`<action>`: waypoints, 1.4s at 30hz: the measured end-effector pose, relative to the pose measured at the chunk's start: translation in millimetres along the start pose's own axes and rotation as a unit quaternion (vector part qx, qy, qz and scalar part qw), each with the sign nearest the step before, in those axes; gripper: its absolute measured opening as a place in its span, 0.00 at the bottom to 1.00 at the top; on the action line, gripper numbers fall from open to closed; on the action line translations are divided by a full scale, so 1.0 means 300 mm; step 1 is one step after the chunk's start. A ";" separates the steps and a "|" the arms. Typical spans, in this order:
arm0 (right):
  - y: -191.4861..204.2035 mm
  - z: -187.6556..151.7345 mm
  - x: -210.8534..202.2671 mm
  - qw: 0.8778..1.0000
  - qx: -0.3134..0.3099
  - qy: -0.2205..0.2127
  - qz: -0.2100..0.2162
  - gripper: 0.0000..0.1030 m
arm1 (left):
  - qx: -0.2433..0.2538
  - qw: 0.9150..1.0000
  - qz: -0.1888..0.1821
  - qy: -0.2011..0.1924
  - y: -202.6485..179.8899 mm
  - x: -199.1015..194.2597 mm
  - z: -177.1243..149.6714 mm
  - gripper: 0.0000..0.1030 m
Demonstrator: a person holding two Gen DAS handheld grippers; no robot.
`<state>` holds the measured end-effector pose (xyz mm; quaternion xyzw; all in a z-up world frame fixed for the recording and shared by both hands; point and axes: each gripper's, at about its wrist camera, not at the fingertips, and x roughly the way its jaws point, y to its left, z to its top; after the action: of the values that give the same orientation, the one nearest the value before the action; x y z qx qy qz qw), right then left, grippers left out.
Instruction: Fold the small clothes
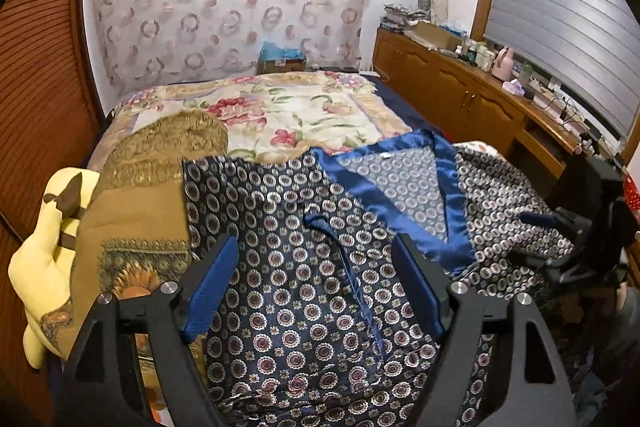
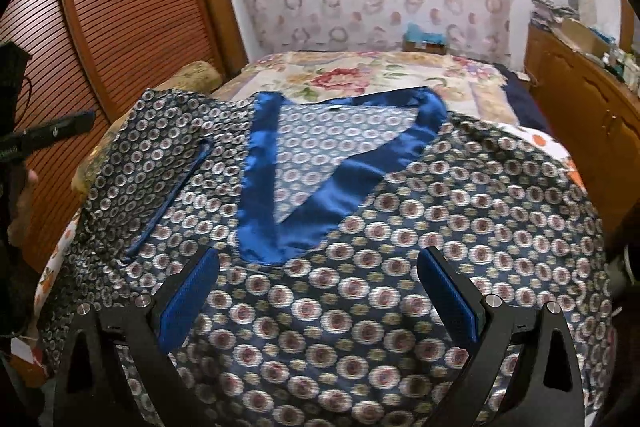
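Left tongs [image 1: 312, 279]: released, nothing between them, over the robe [image 1: 320, 307]. Right tongs [image 2: 318, 291]: likewise spread wide, empty. Robe: patterned, blue collar [image 2: 260, 187], spread front-up on the bed [image 1: 280, 107], a sleeve out to the left side. Step, as I judge it: pinch sleeve edge, fold inward, keep cloth flat. Pillow [image 1: 160, 147] close by at left; cabinet [image 1: 460, 87] to the right; bed beyond the collar free.

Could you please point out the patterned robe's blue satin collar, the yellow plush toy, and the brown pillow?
blue satin collar [image 2: 256, 163], right wrist view, left band.
yellow plush toy [image 1: 44, 267], left wrist view, body.
brown pillow [image 1: 136, 215], left wrist view, plain top.
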<state>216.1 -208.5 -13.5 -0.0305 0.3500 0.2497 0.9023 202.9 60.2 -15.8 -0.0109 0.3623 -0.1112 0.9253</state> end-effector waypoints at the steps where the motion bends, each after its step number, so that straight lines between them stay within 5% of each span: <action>1: -0.011 -0.006 -0.010 1.000 0.001 -0.002 -0.007 0.96 | 0.001 1.000 0.000 0.003 -0.006 0.012 -0.003 0.77; 20: -0.338 -0.085 -0.274 0.983 0.073 -0.025 -0.166 0.95 | 0.104 0.987 -0.083 0.088 -0.308 0.384 -0.058 0.77; 26: -0.479 -0.139 -0.321 0.975 0.112 -0.003 -0.191 0.76 | 0.136 0.984 -0.068 0.093 -0.345 0.401 -0.079 0.83; 31: -0.537 -0.171 -0.286 0.973 0.136 0.023 -0.183 0.65 | 0.142 0.982 -0.063 0.103 -0.353 0.416 -0.079 1.00; 35: -0.573 -0.182 -0.282 0.973 0.156 0.040 -0.166 0.57 | 0.140 0.983 -0.061 0.104 -0.353 0.418 -0.080 1.00; 42: -0.625 -0.159 -0.287 0.972 0.193 0.038 -0.129 0.29 | 0.140 0.983 -0.061 0.103 -0.351 0.416 -0.079 1.00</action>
<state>220.9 -420.2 -16.2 0.0894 0.4190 0.0575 0.9018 255.1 -67.8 -106.2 0.1083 0.4349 -0.2177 0.8670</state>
